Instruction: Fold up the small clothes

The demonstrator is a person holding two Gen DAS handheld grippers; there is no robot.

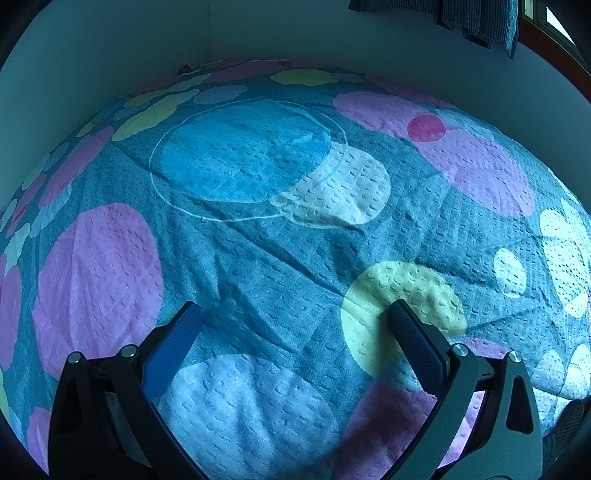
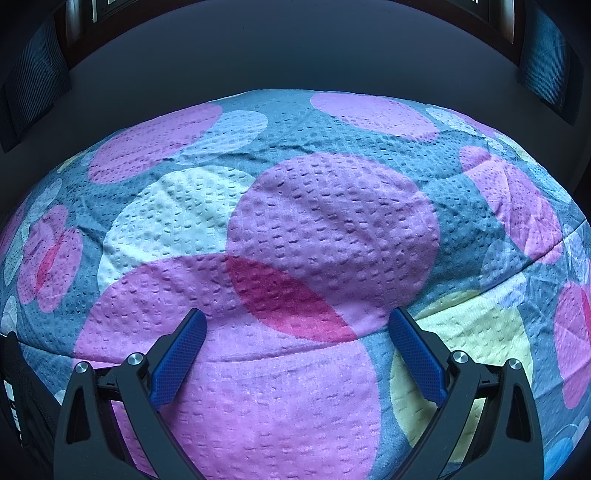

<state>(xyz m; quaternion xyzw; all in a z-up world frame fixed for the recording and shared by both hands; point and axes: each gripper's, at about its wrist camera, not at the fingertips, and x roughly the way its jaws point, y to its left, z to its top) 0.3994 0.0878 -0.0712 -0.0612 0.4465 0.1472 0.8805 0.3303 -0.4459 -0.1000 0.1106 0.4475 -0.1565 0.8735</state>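
The left gripper (image 1: 293, 314) hangs over a teal, puckered cotton bedspread printed with large pink, yellow, white and blue circles (image 1: 258, 258). Its blue ribbed pads (image 1: 177, 343) stand wide apart with nothing between them. That spread looks like a readiness to take cloth rather than a grip. Its right-hand pad lies over a pale yellow circle (image 1: 406, 291), just above the fabric or perhaps brushing it; I cannot tell which. Beyond, a plain pale wall (image 1: 110, 55) backs the bed, and dark ribbed curtain fabric (image 1: 480, 22) hangs at the top right.

The right gripper (image 2: 297, 317) is likewise spread wide and empty. It points across the bed's near edge, where the bedspread turns down over the side.

No small garment shows in either view; only the bedspread fills them, smoothed fairly flat, probably as the folding surface. I judge that the folding has either not begun or the clothes lie out of sight.
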